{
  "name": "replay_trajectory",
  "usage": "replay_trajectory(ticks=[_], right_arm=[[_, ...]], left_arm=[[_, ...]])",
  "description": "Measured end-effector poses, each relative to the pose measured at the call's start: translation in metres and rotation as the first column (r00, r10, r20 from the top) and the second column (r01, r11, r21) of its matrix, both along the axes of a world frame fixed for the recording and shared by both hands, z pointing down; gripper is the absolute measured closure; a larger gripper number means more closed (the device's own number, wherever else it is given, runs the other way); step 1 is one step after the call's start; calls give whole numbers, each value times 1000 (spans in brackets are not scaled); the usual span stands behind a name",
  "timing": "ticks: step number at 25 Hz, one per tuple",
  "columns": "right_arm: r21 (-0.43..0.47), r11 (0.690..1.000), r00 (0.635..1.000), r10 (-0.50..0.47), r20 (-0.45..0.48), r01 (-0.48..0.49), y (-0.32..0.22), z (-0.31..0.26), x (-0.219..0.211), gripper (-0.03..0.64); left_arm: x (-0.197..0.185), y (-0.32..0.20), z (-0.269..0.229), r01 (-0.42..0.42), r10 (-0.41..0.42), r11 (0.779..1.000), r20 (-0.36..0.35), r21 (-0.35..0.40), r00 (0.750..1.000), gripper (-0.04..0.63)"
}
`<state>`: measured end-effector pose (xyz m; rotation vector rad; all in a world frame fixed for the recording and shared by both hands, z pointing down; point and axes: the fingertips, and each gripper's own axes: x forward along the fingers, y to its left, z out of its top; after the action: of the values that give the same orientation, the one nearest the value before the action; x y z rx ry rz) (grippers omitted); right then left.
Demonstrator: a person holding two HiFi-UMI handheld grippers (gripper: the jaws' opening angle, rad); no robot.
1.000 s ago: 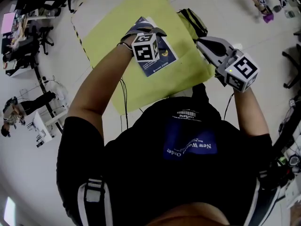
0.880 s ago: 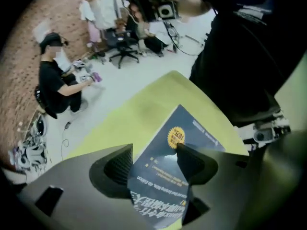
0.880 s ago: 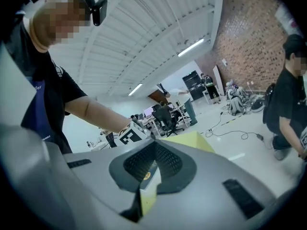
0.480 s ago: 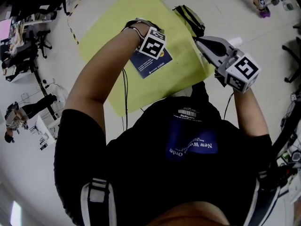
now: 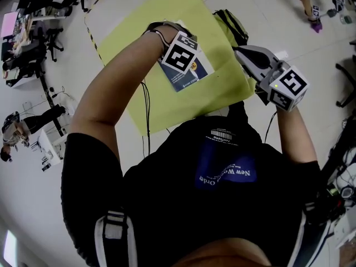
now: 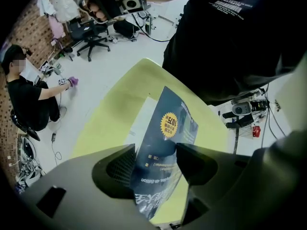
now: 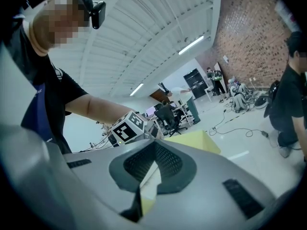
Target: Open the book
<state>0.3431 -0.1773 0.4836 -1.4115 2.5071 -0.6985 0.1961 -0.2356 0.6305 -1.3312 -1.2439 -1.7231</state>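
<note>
Head view: a dark blue book (image 5: 188, 80) lies on the yellow-green table (image 5: 139, 32); the left gripper (image 5: 178, 60) points steeply down over the book's middle, its marker cube covering much of the cover; the right gripper (image 5: 239, 51) hangs level, well off the book's right side, past the table's edge.

Left gripper view: the jaws are spread wide and have just been opening; the book's cover (blue, with a round yellow sticker) stands tilted up between them, no pad pressing on it that I can make out; white paper (image 6: 139, 116) shows just beside the cover's left edge.

Right gripper view: the jaws are pressed together at their tips with nothing pinched; beyond them sits the left gripper's cube over the book, which is itself hidden here.
</note>
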Motion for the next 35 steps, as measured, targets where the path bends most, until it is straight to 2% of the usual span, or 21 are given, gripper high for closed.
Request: replay_trajectory(ticks=[6,11,14,17,23,26,30,33,35], right_arm=[[-5,1000,999,-30,-15,30,-8,-4,-16,629],[-6,1000,999,-29,-13,29,-15,-6,-21,629],[-2,999,999,-42,-18,42,-17,-4,-25,629],[-9,999,999,-49,-23,48,-19,-5,-27,629],[1,996,995,-92,-25,92,-32,-19,-56,629],[-14,992,992,-123,-42,122,-39,-17,-76,629],[-49,986,983,-163,-81,159,-41,-10,-99,629],[-69,980,971,-196,-138,188,-44,-1,-117,629],[-87,973,963,-224,-147,213,-47,0,-134,629]], left_arm=[[-14,-1,-10,-34,34,999,68,7,997,345],[-40,-4,-28,-47,45,999,154,12,987,433],[-58,-3,-36,-75,74,997,125,4,989,488],[-79,-2,-49,-86,86,996,93,-2,992,508],[-170,-11,-52,-33,31,999,179,9,983,506],[-211,-12,-24,4,-6,1000,201,14,980,506],[-263,-20,32,58,-71,997,263,54,962,508],[-284,-20,80,154,-165,985,177,79,970,508],[-284,-21,91,217,-224,973,109,75,968,522]])
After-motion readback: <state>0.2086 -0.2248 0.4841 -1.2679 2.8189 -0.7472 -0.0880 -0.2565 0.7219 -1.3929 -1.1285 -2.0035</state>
